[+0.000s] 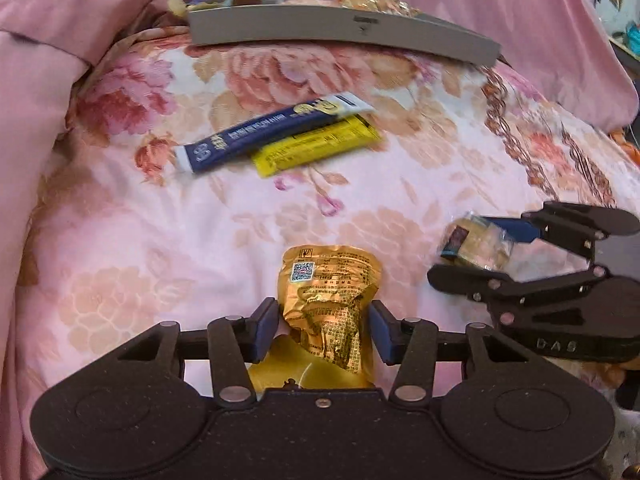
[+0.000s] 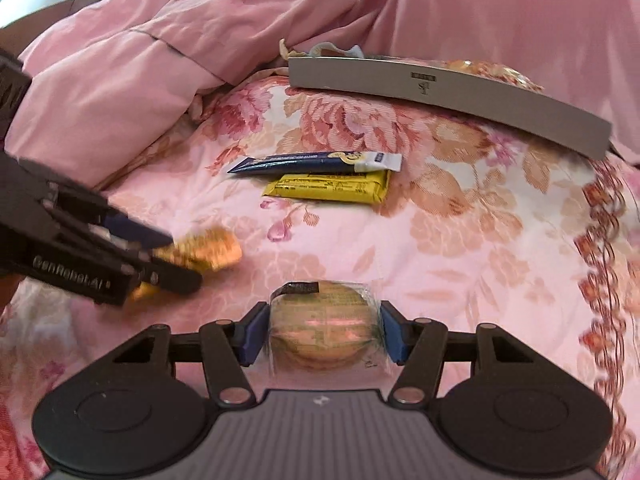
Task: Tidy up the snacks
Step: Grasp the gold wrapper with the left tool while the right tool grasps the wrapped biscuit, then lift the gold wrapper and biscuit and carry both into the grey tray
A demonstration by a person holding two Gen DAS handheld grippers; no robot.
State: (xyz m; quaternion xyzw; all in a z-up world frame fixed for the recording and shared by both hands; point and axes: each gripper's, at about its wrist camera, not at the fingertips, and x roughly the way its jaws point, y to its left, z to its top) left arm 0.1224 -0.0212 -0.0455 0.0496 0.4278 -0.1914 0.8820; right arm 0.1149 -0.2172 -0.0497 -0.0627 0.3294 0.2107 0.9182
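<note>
We held a gold packet (image 1: 330, 304) clamped in the left gripper (image 1: 324, 330) and a round wrapped cake (image 2: 324, 328) clamped in the right gripper (image 2: 322, 334), both just above the floral bedspread (image 1: 420, 184). Farther off lay a blue tube (image 1: 264, 132) overlapping a yellow packet (image 1: 320, 146), before a grey tray (image 1: 340, 30).

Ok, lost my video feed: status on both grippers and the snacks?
Left gripper shut on gold pouch. Right gripper shut on round cake. Blue packet and yellow packet still on bedspread, short of grey box. Path clear.
</note>
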